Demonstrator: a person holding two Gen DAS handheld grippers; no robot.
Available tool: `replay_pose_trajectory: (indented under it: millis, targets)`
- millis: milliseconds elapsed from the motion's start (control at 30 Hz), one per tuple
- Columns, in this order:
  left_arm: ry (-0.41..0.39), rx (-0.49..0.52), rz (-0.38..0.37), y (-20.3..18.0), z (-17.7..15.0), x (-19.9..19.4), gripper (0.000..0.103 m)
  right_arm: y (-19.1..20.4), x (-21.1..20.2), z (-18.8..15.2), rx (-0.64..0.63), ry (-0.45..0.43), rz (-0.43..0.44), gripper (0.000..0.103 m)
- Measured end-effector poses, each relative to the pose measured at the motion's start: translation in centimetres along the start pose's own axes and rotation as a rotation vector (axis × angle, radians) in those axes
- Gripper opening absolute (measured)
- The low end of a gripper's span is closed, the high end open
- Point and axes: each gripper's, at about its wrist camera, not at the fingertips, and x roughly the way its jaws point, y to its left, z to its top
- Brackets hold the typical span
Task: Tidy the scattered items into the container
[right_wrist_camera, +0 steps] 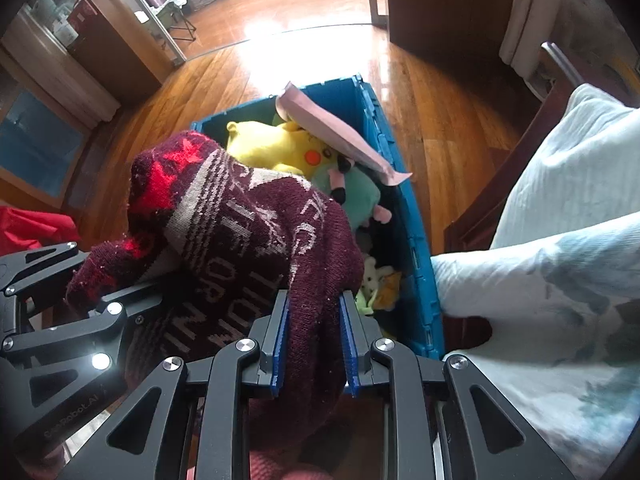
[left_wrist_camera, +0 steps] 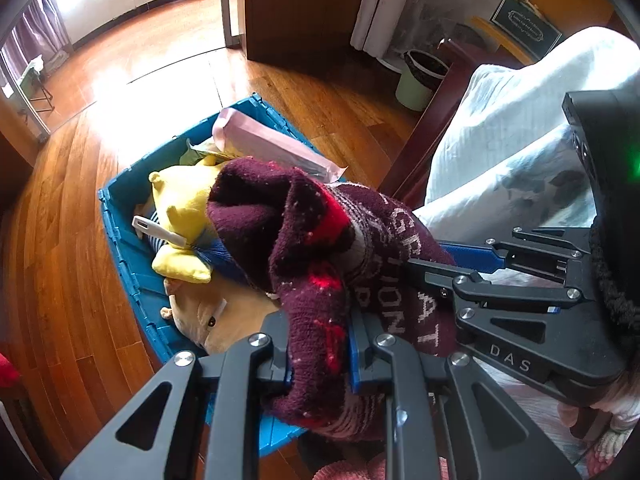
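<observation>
A maroon knitted garment (left_wrist_camera: 320,248) with red patches and white lettering hangs bunched over the blue crate (left_wrist_camera: 120,240). My left gripper (left_wrist_camera: 320,356) is shut on a fold of it. From the right side, my right gripper (right_wrist_camera: 314,344) is shut on another fold of the same maroon garment (right_wrist_camera: 248,232); that right gripper (left_wrist_camera: 424,268) also shows in the left wrist view. The blue crate (right_wrist_camera: 404,216) on the wooden floor holds a yellow plush (right_wrist_camera: 276,144), a green plush (right_wrist_camera: 352,192), a tan plush (left_wrist_camera: 208,308) and a pink packet (left_wrist_camera: 264,140).
A bed with a pale floral quilt (right_wrist_camera: 540,260) and dark wooden frame stands right of the crate. A green-white bin (left_wrist_camera: 420,80) sits by the wall beyond. Something red (right_wrist_camera: 32,228) lies left on the floor. Wooden floor (left_wrist_camera: 80,220) spreads left and beyond the crate.
</observation>
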Motion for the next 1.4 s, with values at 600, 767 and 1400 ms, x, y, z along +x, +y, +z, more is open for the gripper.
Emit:
replay_pose_trajectory:
  millis: [600, 767, 1400]
  targets:
    - [0.065, -0.056, 0.06, 4.9, -1.7, 13.8, 0.039, -2.5, 13.0, -0.4, 0.005, 0.045, -0.023, 0.035]
    - [0.054, -0.077, 0.104, 5.8, -1.8, 13.5, 0.068, -3.0, 13.5, -0.5, 0.027, 0.053, -0.04, 0.057]
    - [0.147, -0.125, 0.209, 5.6, -1.3, 2.5, 0.068, 0.2, 2.2, -0.6, 0.021, 0.122, -0.131, 0.1]
